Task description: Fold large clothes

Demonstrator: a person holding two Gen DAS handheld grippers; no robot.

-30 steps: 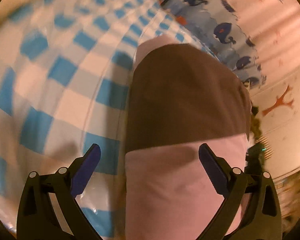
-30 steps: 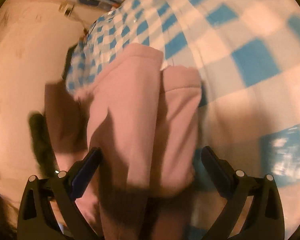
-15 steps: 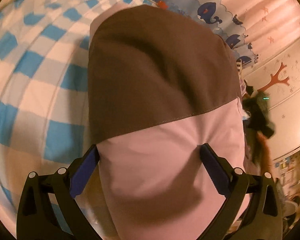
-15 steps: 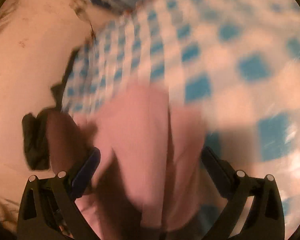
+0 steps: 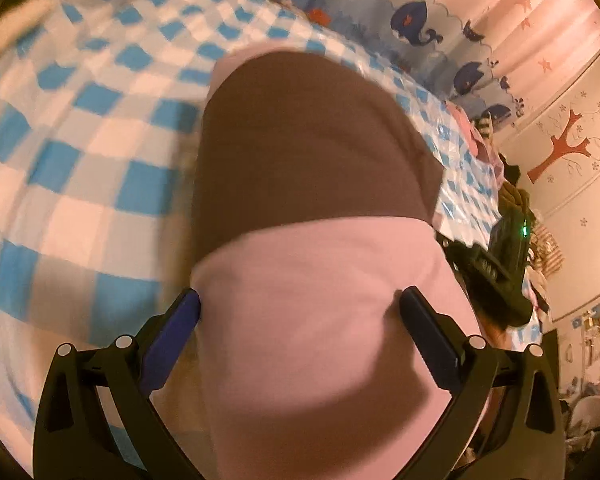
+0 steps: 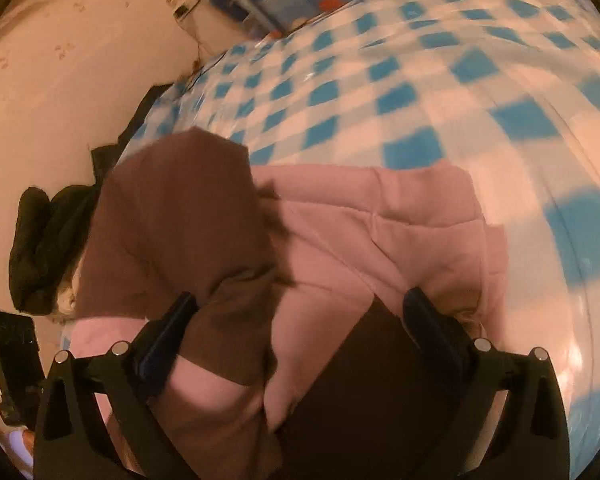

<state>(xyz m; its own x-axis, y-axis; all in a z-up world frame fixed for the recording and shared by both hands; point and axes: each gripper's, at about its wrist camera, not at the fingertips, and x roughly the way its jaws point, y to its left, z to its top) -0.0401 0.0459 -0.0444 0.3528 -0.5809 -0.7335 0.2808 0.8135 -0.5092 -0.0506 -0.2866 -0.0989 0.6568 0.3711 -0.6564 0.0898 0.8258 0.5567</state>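
Through the left wrist camera, the pink-and-brown garment [image 5: 320,240] sits lower and a little smaller than half a second ago, so more of the blue-checked cover [image 5: 84,120] shows above it. My left gripper [image 5: 300,308] has its jaws spread wide; the pink panel bulges between the two blue pads [image 5: 172,340] without being pinched. The brown panel lies beyond the pink one, flat on the cover. To the right, past the garment's edge, I see the other gripper's dark body [image 5: 500,264] with a green light, a whale-print cloth [image 5: 412,24] along the far side, and a wall with a red tree decal [image 5: 560,148].

Through the right wrist camera, the picture is sharper than the blurred one before it, and the garment [image 6: 340,248] now fills the lower middle, closer than it was. My right gripper [image 6: 300,308] is also released, jaws wide apart, with folded pink and brown layers heaped between them and against the left finger [image 6: 168,332]. A brown section lies folded over the pink on the left. A dark bundle of clothing [image 6: 40,248] sits at the cover's left edge against the wall [image 6: 60,60].
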